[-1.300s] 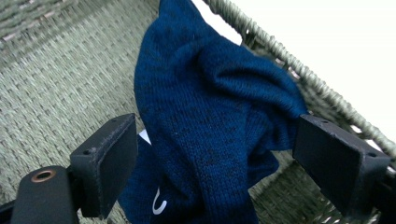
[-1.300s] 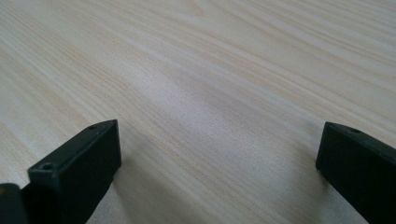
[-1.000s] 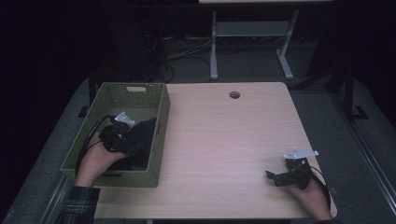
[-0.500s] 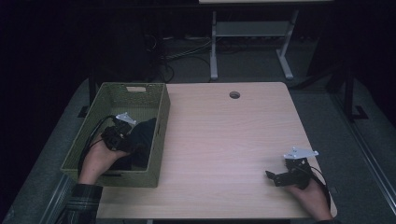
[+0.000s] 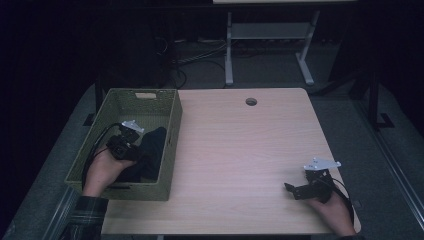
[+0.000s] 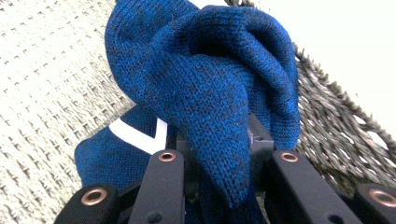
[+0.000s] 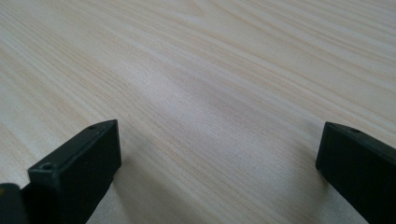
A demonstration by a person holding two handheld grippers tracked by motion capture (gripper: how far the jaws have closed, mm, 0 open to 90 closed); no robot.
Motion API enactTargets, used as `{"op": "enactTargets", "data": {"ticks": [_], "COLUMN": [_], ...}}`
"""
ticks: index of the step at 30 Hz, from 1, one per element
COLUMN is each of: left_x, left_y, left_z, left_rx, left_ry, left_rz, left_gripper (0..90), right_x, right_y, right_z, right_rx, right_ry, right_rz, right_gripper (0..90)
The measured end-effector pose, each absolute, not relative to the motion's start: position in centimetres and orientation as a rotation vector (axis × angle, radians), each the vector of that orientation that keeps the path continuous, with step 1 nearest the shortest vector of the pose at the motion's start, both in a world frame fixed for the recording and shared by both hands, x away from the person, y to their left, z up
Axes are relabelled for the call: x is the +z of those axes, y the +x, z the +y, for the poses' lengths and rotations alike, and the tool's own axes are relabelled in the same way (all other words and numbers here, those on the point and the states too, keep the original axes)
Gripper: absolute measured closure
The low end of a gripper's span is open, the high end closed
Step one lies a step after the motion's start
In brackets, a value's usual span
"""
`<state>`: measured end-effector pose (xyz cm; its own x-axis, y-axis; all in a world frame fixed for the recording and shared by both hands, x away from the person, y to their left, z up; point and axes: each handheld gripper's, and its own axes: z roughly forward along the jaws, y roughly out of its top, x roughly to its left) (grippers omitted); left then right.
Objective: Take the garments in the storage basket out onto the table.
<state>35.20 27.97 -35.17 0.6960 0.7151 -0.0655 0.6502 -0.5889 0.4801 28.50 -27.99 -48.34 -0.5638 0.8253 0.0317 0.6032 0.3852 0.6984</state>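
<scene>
Knitwear fills the woven basket at about nine o'clock on the table: a dark blue knitted garment lies bunched against the basket's right wall, toward its near end. From the left gripper view the blue knit rises in a thick fold with a white stripe showing at about seven o'clock of the fold, and the basket's weave lies behind it on both sides. The left gripper sits inside the basket, held by the person's left hand, its two black jaws closed in on a tongue of the fabric that hangs down between them, so they pinch the garment. The right gripper rests low over the bare wood at about four o'clock on the table, well apart from the basket, held by the right hand. In the right gripper view its jaws stand spread wide, with nothing but pale wood grain between them. A round cable hole sits at twelve o'clock near the table's far edge.
</scene>
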Motion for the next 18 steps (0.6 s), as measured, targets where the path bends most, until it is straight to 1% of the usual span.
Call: {"op": "enactTargets", "data": {"ticks": [8,12,18], "left_x": [-33.3,-32.5,-31.5], "left_y": [34.9,34.8,34.6], "left_z": [28.8,29.3,29.8], "left_rx": [0.202,0.196,0.197], "left_ry": [2.416,2.382,2.386], "left_rz": [1.068,1.072,1.065], "left_gripper": [73.8,73.9,73.9], "right_x": [-48.3,-48.3,-48.3], "right_y": [28.5,28.5,28.5], "right_z": [-28.0,-28.0,-28.0], "right_rx": [0.97,0.971,0.971], "right_ry": [1.25,1.246,1.247], "right_rz": [2.325,2.328,2.328], "right_gripper": [0.0,0.0,0.0]}}
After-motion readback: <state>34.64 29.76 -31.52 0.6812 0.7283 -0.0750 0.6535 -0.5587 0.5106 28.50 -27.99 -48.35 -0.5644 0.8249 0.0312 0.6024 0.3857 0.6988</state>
